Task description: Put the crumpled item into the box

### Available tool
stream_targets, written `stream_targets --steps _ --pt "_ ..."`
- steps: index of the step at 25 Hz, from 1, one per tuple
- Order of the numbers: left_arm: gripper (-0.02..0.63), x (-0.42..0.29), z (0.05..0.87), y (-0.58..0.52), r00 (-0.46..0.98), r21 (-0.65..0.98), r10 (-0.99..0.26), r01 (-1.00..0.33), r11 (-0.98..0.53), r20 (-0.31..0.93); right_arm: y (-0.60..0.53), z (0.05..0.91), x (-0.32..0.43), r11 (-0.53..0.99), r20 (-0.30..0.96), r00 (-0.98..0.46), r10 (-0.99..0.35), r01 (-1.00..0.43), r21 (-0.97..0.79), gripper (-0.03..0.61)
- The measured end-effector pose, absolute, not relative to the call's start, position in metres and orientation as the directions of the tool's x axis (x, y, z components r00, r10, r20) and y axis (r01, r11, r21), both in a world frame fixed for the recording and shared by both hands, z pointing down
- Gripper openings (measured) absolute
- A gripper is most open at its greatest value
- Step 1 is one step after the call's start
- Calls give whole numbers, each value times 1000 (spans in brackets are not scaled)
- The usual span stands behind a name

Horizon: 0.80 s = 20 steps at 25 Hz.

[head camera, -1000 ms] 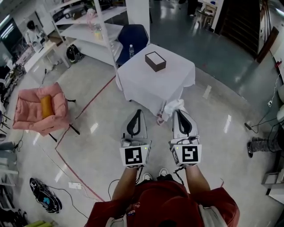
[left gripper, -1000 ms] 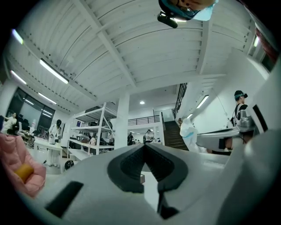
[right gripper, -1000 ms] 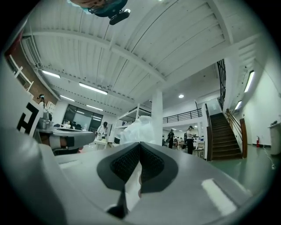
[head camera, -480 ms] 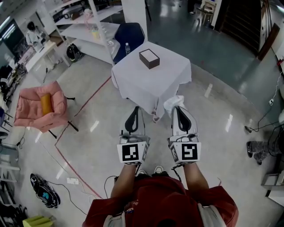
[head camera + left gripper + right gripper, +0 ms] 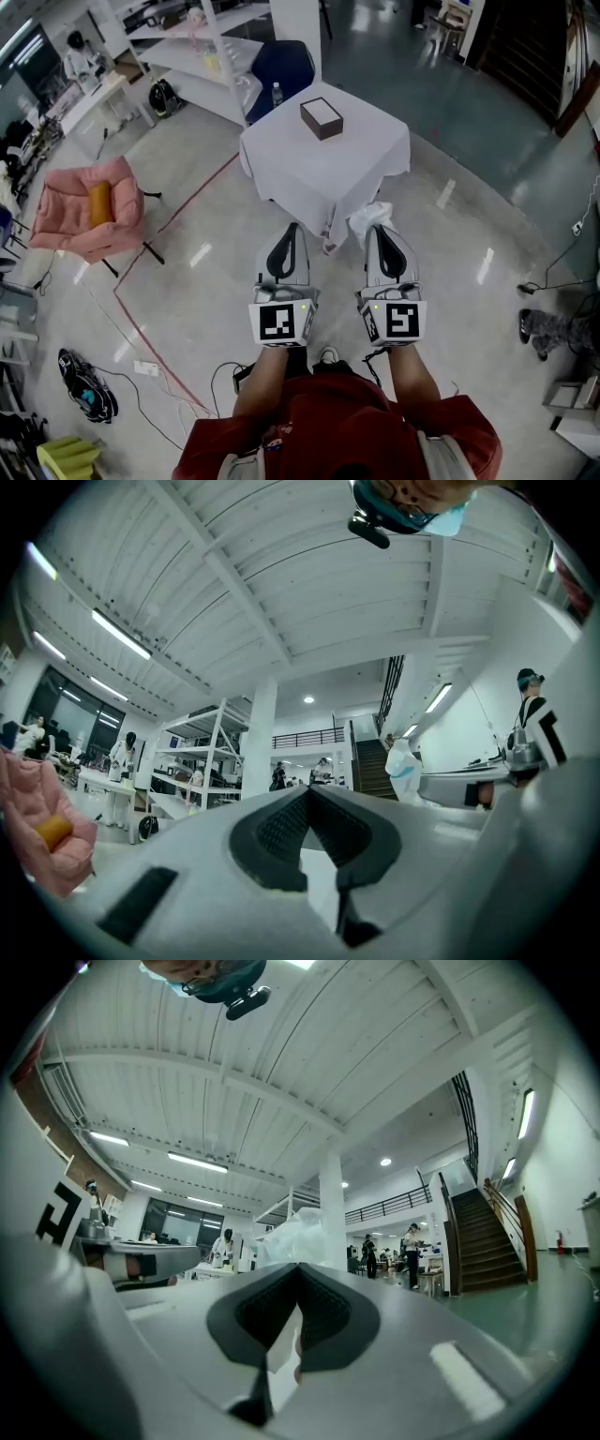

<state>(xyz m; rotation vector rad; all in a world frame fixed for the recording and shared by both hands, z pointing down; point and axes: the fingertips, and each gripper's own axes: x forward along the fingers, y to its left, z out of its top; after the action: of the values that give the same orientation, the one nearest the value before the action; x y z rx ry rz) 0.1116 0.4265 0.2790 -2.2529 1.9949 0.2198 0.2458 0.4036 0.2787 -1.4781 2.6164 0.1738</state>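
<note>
A crumpled white wad (image 5: pixel 369 217) sticks out past the tips of my right gripper (image 5: pixel 380 231), which is shut on it; in the right gripper view the same crumpled wad (image 5: pixel 296 1237) rises above the closed jaws. My left gripper (image 5: pixel 290 229) is shut with nothing in it, level with the right one. The small dark box (image 5: pixel 322 117) with a white inside stands on a square table with a white cloth (image 5: pixel 328 167), ahead of both grippers. Both grippers are held over the floor just short of the table's near edge.
A pink armchair (image 5: pixel 84 208) with an orange cushion stands at the left. A blue chair (image 5: pixel 282 70) and white shelves (image 5: pixel 204 56) are behind the table. Cables and a bag (image 5: pixel 86 394) lie on the floor at lower left. People are far off.
The view has shifted slightly toward the table over the last second. Both grippers keep their pose, the right one still shut on the crumpled wad.
</note>
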Motion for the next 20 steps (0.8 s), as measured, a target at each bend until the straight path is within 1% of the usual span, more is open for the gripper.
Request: stream_targets --steps 5,11,20 --pt "3 93 283 413 106 3 -974 -994 -109 -201 386 282 224 527 -180 -525 -832 -849 39 3" --pt "3 53 282 384 86 8 -975 -996 -90 -204 353 281 186 538 -177 -538 -824 -841 53 3" --pt "3 -19 269 329 77 10 -972 -997 -81 -220 299 269 106 558 -178 -565 -806 -825 91 3"
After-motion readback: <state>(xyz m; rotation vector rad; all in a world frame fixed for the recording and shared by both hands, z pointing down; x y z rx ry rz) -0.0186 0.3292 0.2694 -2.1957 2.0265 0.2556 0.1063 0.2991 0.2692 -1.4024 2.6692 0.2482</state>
